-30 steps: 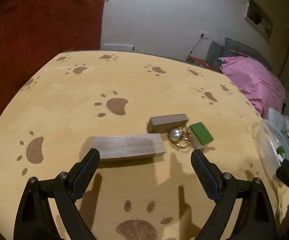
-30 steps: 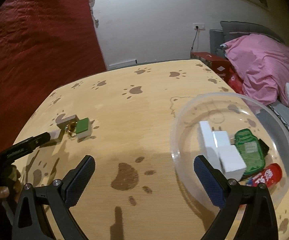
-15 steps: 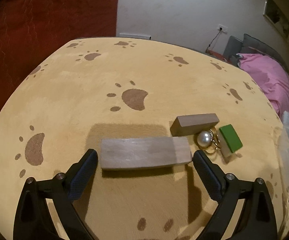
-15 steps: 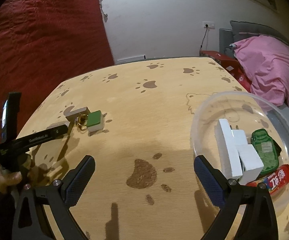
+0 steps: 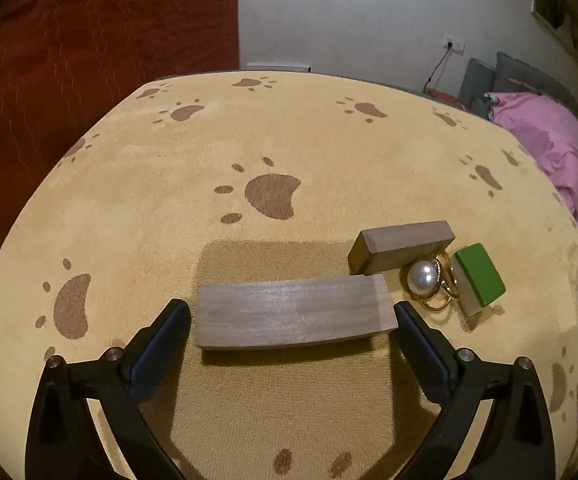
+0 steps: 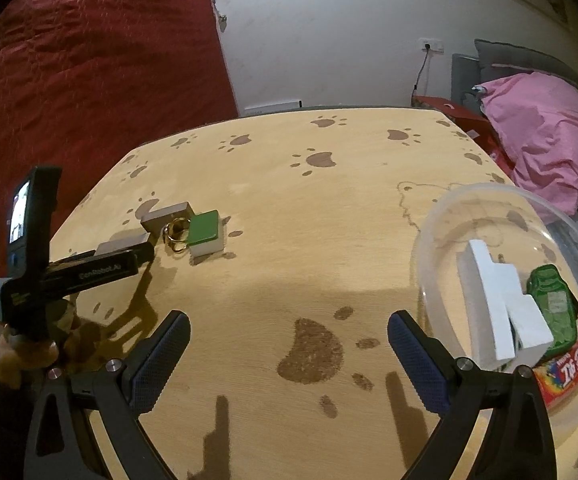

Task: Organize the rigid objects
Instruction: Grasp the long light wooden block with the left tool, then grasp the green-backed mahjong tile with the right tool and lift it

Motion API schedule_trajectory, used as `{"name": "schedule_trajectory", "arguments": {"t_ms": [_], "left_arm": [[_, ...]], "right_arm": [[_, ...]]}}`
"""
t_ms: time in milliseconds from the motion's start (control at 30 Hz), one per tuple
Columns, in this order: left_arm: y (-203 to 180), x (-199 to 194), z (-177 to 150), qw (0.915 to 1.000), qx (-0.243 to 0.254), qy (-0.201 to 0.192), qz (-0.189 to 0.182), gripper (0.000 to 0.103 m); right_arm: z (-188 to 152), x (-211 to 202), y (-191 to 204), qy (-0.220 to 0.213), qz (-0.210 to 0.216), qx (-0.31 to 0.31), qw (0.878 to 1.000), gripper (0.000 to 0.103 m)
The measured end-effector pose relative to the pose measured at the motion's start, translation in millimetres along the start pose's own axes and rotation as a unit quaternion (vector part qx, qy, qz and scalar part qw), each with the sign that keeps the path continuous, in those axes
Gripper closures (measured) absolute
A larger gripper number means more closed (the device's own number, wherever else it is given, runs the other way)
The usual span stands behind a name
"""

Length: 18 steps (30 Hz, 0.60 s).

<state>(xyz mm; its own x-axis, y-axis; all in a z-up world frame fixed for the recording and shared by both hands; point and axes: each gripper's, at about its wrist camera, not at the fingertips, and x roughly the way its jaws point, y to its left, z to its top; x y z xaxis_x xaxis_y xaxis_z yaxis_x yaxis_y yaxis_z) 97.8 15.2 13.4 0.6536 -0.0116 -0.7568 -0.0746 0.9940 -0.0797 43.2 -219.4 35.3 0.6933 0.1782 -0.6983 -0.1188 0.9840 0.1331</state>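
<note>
Grippers over a tan cloth (image 5: 289, 128) printed with brown paw marks. Left gripper (image 5: 291, 322): jaws spread wide, holding nothing, with the long grey wooden block (image 5: 293, 316) lying flat between its fingertips; the left pad sits just beside the block's left end and the right pad just beside its right end, though contact cannot be confirmed. Ahead and to the right of this gripper lies a shorter dark block (image 5: 401, 246), its near corner close to the long block. Just right of the right pad rests a pearl ring (image 5: 423, 278) with a gold band, touching a green-topped tile (image 5: 479, 276) further right. Right gripper (image 6: 289, 344): jaws likewise spread wide and empty, hovering over bare cloth. Far to its left the left gripper's body and the hand holding it (image 6: 13, 356) are visible, and ahead-left lies the same cluster of blocks, ring and tile. To the right of this gripper, beside and partly behind its right finger, stands a clear plastic bowl (image 6: 441, 216). Bowl contents: a white block-shaped piece (image 6: 493, 304) leaning upright, a green jar-shaped item (image 6: 553, 300) beside it, and a red packet (image 6: 569, 372) with white characters nearest the gripper.
</note>
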Motion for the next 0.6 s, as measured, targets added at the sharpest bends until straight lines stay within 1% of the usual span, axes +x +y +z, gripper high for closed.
{"name": "schedule_trajectory", "arguments": {"t_ms": [100,433,533,600], "left_arm": [[3.4,-3.5,-0.6,0.9999,-0.007,-0.007,-0.011,0.01],[11.7,-13.5,-4.5,0.9988,-0.028,-0.026,-0.032,0.01],[16.3,-18.7,-6.2,0.9981,-0.038,-0.037,-0.032,0.01],[18.2,-22.5,-7.4,0.9977,-0.04,-0.045,-0.03,0.01]], "right_arm": [[3.5,5.9,3.0,0.006,0.002,0.0,1.0,0.002],[22.6,25.3,14.4,0.02,0.009,-0.005,1.0,0.002],[29.8,34.8,22.2,0.023,0.009,-0.015,1.0,0.006],[33.9,41.2,28.6,0.026,0.008,-0.024,0.999,0.011]]}}
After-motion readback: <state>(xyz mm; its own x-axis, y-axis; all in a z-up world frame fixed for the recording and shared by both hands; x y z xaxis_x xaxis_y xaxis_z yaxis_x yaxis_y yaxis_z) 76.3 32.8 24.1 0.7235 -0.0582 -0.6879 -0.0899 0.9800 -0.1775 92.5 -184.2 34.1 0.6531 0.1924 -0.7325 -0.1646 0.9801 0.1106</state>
